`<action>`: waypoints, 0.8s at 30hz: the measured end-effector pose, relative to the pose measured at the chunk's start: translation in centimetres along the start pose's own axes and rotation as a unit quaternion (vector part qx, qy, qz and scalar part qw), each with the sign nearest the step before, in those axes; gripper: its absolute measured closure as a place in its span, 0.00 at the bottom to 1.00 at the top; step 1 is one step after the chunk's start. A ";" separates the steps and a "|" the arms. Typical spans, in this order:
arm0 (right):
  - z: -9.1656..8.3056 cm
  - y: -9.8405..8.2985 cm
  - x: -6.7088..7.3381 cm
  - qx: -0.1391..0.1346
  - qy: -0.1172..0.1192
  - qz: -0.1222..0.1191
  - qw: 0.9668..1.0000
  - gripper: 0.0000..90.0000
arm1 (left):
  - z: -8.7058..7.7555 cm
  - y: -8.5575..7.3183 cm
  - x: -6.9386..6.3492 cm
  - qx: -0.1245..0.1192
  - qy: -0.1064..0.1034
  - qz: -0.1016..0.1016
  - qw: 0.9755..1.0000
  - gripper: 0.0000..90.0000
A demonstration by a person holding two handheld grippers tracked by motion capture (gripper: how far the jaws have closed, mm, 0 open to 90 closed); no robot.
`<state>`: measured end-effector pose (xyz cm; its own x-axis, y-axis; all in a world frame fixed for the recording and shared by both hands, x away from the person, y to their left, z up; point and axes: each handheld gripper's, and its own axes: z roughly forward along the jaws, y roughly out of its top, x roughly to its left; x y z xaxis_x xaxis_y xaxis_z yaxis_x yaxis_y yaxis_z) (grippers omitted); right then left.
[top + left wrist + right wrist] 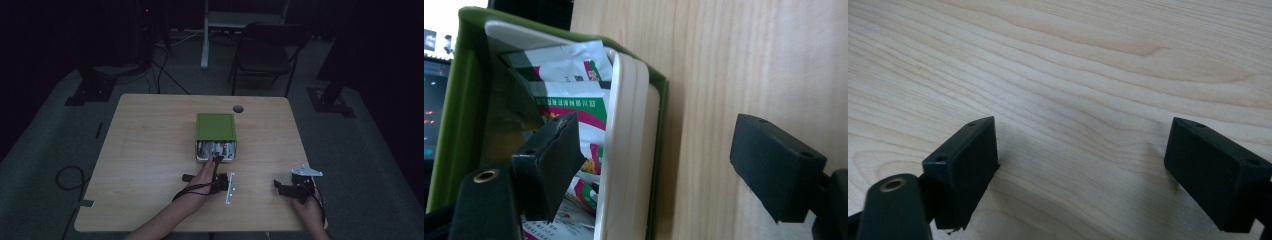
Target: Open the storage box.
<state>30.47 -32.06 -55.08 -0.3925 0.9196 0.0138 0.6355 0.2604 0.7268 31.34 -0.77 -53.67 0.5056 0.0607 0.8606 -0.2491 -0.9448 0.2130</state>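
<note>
- High view: I see a wood table (150, 150) in a dark room. A green box (215, 126) sits near the middle of it, and the side that faces me is open.
- My left claw (218, 161) is right at that open side. My left hand (202, 181) lies on the table just behind it.
- My right claw (278, 186) rests on the table, well apart from the box, off to the right. It points left.
- Left gripper view: the box (466, 100) looks tipped on its side here, because my hand is turned.
- One jaw is inside the box, in front of some packets (574, 100) — white ones with green and pink print. The other jaw is outside, over bare wood.
- A white wall (626, 150) of the box stands between my two jaws. The jaws do not press on it — so my left claw is open. I cannot tell if the inner jaw touches a packet.
- Right gripper view: my right claw's jaws stand wide apart. Between them is just wood (1083, 100). This claw is open too, and it holds nothing.
- Behind the table I see a dark chair (265, 52) on the floor.
</note>
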 end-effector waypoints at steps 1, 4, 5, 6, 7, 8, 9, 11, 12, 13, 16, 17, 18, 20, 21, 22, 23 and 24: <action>0.0 0.0 0.0 0.000 0.000 0.000 1.000 0.15 | 0.2 0.0 -0.1 0.006 0.003 0.004 1.000 0.27; 0.0 0.0 0.0 0.000 0.000 0.000 1.000 0.15 | 0.7 0.0 -0.2 0.015 0.006 0.016 1.000 0.34; 0.0 0.0 0.0 0.000 0.000 0.001 1.000 0.15 | 0.9 0.1 -0.2 0.017 0.007 0.012 1.000 0.35; 0.0 0.0 0.0 0.000 0.000 0.001 1.000 0.15 | 0.9 0.1 -0.2 0.017 0.007 0.012 1.000 0.37; 0.0 0.0 0.0 0.000 0.001 0.001 1.000 0.15 | 1.0 0.2 -0.2 0.020 0.012 0.014 1.000 0.37; 0.0 0.0 0.0 0.000 0.000 0.001 1.000 0.15 | 1.1 0.3 -0.2 0.023 0.018 0.020 0.999 0.39; 0.0 0.0 0.0 0.000 0.000 0.000 1.000 0.15 | 1.2 0.4 -0.1 0.026 0.017 0.016 0.999 0.41; 0.0 0.0 0.0 0.000 0.000 0.000 1.000 0.15 | 1.3 0.5 -0.1 0.030 0.021 0.015 0.999 0.44; 0.0 0.0 0.0 0.000 0.000 0.000 1.000 0.15 | 1.4 0.5 0.0 0.033 0.019 0.009 0.999 0.48; 0.0 0.0 0.0 0.000 0.000 0.001 1.000 0.15 | 1.5 0.5 0.1 0.036 0.017 0.008 0.999 0.50; 0.0 0.0 0.0 0.000 0.001 0.001 1.000 0.15 | 1.8 0.5 0.3 0.040 0.023 0.007 0.999 0.57; 0.0 0.0 0.0 0.000 0.000 0.001 1.000 0.15 | 1.8 0.5 0.3 0.040 0.025 0.007 0.999 0.59; 0.0 0.0 0.0 0.000 0.000 0.001 1.000 0.15 | 1.8 0.5 0.4 0.042 0.030 0.012 0.999 0.62; 0.0 0.0 0.0 0.000 0.000 0.001 1.000 0.15 | 1.9 0.6 0.5 0.045 0.038 0.012 0.998 0.69; 0.0 0.0 0.0 0.000 0.000 0.000 1.000 0.15 | 1.9 0.6 0.6 0.045 0.040 0.015 0.998 0.74; 0.0 0.0 0.0 0.000 0.000 0.000 1.000 0.15 | 1.9 0.6 0.5 0.045 0.040 0.020 0.998 0.74; 0.0 0.0 0.0 0.000 0.000 0.000 1.000 0.15 | 2.0 0.7 0.4 0.044 0.043 0.027 0.998 0.75; 0.0 0.0 0.0 0.000 0.000 0.000 1.000 0.15 | 1.9 0.7 0.2 0.045 0.046 0.035 0.997 0.77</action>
<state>30.47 -32.06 -55.07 -0.3920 0.9199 0.0139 0.6356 0.2598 0.7270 32.88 -2.03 -54.22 0.4107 0.0188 0.9116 -0.2046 -0.9724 0.1122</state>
